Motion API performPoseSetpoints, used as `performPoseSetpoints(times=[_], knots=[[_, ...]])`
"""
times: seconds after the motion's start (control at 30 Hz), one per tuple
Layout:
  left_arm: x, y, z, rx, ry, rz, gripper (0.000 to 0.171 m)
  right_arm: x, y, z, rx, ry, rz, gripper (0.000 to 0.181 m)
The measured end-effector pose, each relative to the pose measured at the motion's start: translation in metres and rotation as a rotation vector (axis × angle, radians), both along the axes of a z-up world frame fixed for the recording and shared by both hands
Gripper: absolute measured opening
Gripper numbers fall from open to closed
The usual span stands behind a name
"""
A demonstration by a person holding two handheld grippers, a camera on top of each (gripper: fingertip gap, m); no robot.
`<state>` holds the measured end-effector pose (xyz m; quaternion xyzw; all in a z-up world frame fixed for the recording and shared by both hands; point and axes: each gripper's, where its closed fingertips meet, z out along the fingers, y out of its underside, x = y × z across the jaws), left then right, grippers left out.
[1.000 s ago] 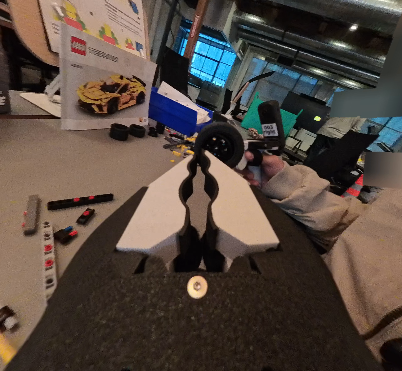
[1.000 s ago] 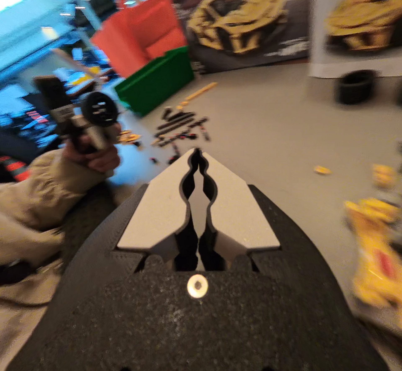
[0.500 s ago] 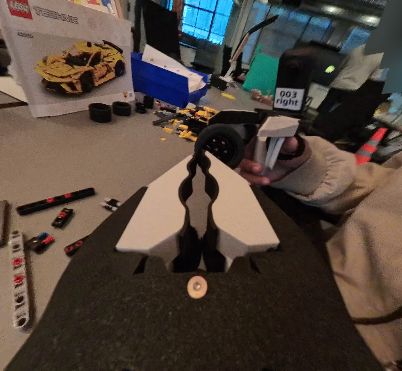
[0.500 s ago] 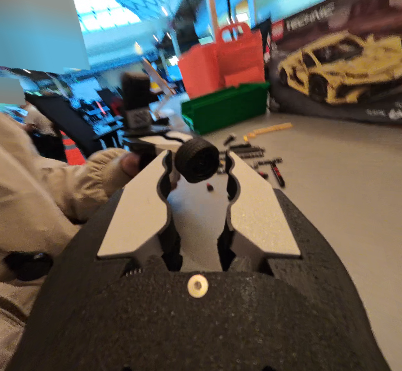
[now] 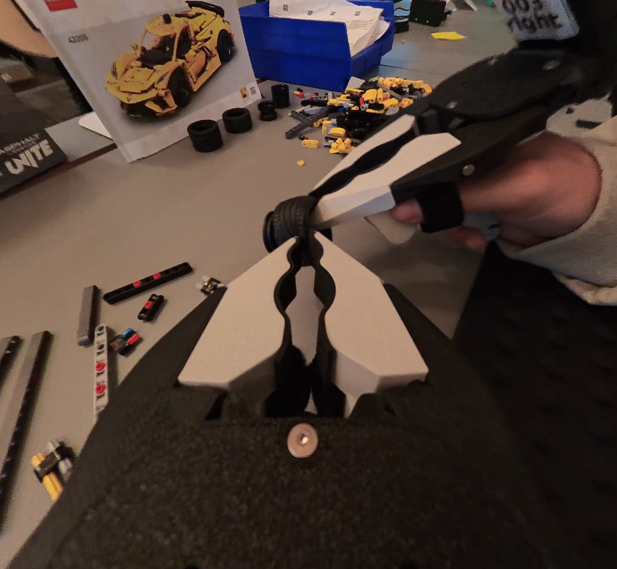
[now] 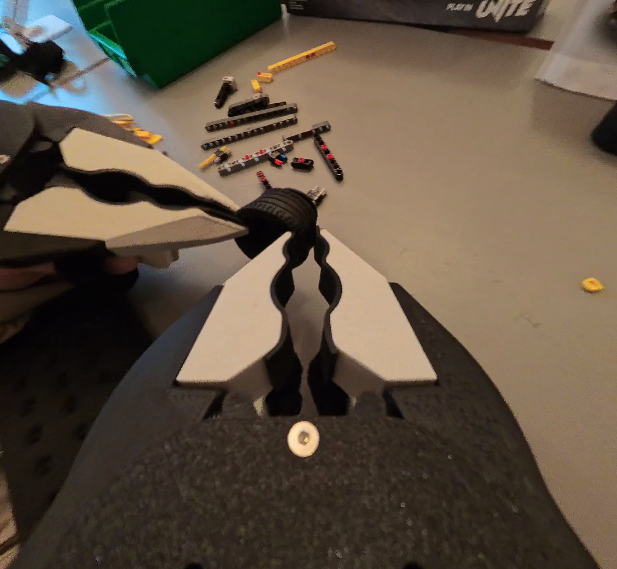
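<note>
- Left claw (image 5: 302, 245): clenched on the small black wheel (image 5: 288, 220), pinching it at the very tips; seen from the right wrist view it enters from the left side, tips against the tyre tread.
- Right claw (image 6: 302, 240): clenched on the same wheel (image 6: 278, 214), gripping its lower edge between my tips; the fingers (image 6: 248, 315) stand nearly together behind that.
- Wheel: held in the air above the grey surface (image 5: 150, 212), between my two claws, touching nothing else that I can see.
- My right hand (image 5: 521, 192): wrapped around the right claw's handle, pale sleeve behind it.
- Below and ahead: loose black beams with red pins (image 6: 253, 127), a long yellow beam (image 6: 302, 57), a green bin (image 6: 177, 15).
- Far side: three spare black tyres (image 5: 205, 135) in a row, a booklet showing a yellow car (image 5: 147, 48) propped upright, a blue bin (image 5: 310, 48) holding papers, a heap of yellow and black parts (image 5: 364, 108).
- Risk, as I judge it: both grips sit on rounded rubber at the fingertips only, so a twist or pull from either claw could squeeze the wheel out sideways.
- Risk, as I judge it: a dropped wheel would likely roll across the surface and into the loose beams, scattering them.
</note>
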<state>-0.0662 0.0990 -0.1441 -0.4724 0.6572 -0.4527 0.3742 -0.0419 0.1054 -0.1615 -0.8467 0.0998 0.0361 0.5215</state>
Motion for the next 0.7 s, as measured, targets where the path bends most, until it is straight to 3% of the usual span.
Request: performPoseSetpoints(times=[0.23, 0.4, 0.5, 0.6, 0.7], knots=[[0.009, -0.011, -0.004, 0.032, 0.014, 0.026, 0.002, 0.011, -0.004, -0.003, -0.052, -0.111, -0.076, 0.007], [0.008, 0.019, -0.007, -0.052, 0.043, 0.128, 0.003, -0.001, 0.0, 0.001, 0.068, 0.119, 0.026, 0.022], [0.007, 0.024, -0.011, -0.085, 0.064, 0.13, 0.003, -0.013, -0.01, 0.015, 0.168, 0.226, 0.18, 0.027], [0.007, 0.026, -0.012, -0.22, 0.087, 0.098, 0.003, -0.016, -0.025, 0.027, 0.235, 0.238, 0.314, 0.04], [0.005, 0.015, -0.002, -0.42, 0.079, -0.017, 0.003, -0.005, -0.03, 0.025, 0.245, 0.067, 0.321, 0.051]])
